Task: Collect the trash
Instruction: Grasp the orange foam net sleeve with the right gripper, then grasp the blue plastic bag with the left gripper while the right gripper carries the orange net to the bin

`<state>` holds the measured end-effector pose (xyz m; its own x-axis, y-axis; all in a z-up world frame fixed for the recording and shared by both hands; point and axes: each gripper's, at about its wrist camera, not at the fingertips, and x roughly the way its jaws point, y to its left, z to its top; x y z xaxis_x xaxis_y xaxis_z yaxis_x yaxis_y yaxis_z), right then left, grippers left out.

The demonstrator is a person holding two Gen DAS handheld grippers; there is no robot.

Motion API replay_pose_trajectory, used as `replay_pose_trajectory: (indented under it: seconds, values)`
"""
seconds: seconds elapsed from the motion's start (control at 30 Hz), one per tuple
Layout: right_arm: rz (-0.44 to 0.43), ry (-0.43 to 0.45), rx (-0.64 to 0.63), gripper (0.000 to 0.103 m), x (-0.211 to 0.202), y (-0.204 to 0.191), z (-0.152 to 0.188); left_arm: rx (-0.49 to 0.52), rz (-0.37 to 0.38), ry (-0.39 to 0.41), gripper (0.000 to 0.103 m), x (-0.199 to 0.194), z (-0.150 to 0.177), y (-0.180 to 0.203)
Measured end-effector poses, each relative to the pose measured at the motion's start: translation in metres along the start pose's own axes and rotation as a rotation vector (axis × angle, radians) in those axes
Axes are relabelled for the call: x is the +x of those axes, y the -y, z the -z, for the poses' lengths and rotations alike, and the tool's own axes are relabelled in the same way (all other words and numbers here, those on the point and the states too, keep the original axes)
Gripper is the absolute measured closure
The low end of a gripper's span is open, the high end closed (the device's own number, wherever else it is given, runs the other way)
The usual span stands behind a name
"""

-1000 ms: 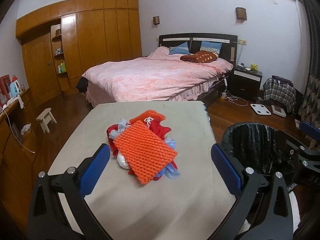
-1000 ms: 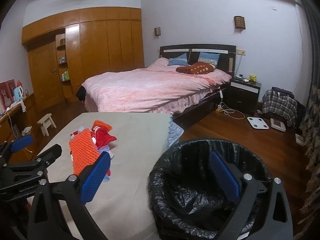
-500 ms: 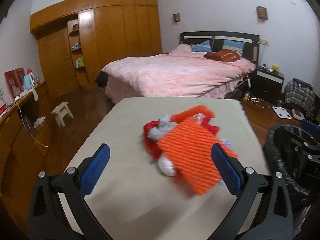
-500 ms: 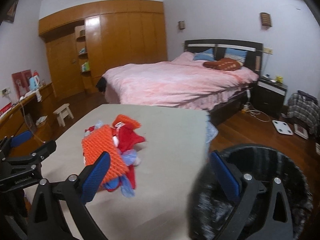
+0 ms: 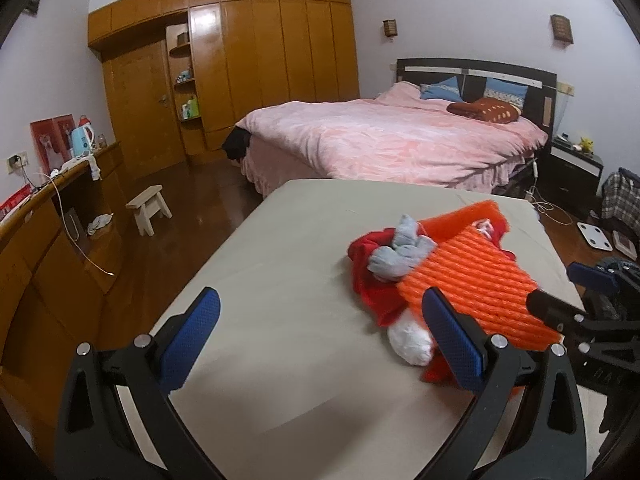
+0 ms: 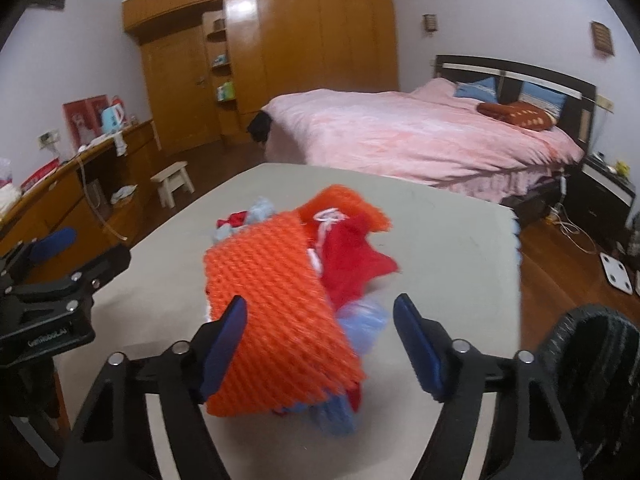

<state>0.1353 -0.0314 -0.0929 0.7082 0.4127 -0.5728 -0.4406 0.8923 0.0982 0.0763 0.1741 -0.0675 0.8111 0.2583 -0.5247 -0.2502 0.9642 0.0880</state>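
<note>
My right gripper (image 6: 320,344), jaws just narrowing but not yet pressing, straddles the near end of the orange net (image 6: 272,312) on the trash pile at table (image 6: 440,248) centre, bin (image 6: 592,368) at four o'clock, while my left gripper (image 5: 320,340) gapes empty at nine.

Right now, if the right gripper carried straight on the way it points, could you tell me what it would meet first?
Most likely the orange foam net on top of the trash pile: it already lies between the right gripper's open, closing jaws. Depth is unclear, so whether the left pad touches it I cannot tell.
</note>
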Motion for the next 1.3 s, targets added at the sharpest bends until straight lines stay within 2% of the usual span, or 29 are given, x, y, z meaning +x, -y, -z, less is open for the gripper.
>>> replay_pose_trajectory:
  seconds: [0.1,0.23,0.3,0.43,0.7,1.0,1.1,1.23,1.3]
  values:
    - [-0.016,-0.013,-0.028,0.038,0.01,-0.008,-0.003,-0.014,-0.009,-0.003,0.005,0.006,-0.002,-0.005]
    - [-0.054,-0.075,-0.049,0.062,0.027,-0.013,0.001,-0.024,-0.008,-0.015,0.005,0.011,-0.001,-0.01]
    - [-0.066,-0.091,-0.046,0.07,0.032,-0.013,0.004,-0.022,-0.006,-0.02,0.005,0.014,0.0,-0.01]
    - [-0.104,-0.072,-0.026,0.076,0.024,-0.008,0.005,-0.022,-0.002,-0.027,0.005,0.014,0.001,-0.009]
    - [-0.132,-0.015,0.045,0.077,-0.006,0.009,-0.001,-0.018,0.024,-0.017,0.005,0.009,0.002,0.003]
    - [-0.032,0.02,0.123,0.076,-0.035,0.053,0.003,0.007,0.08,-0.043,0.005,0.011,0.012,0.031]
    - [-0.003,0.017,0.161,0.076,-0.038,0.069,0.007,0.029,0.1,-0.06,0.009,0.018,0.019,0.044]
    - [0.031,0.019,0.198,0.076,-0.04,0.088,0.013,0.042,0.146,-0.089,0.02,0.028,0.025,0.061]
    - [0.046,0.014,0.214,0.076,-0.038,0.096,0.016,0.047,0.172,-0.1,0.02,0.033,0.027,0.072]
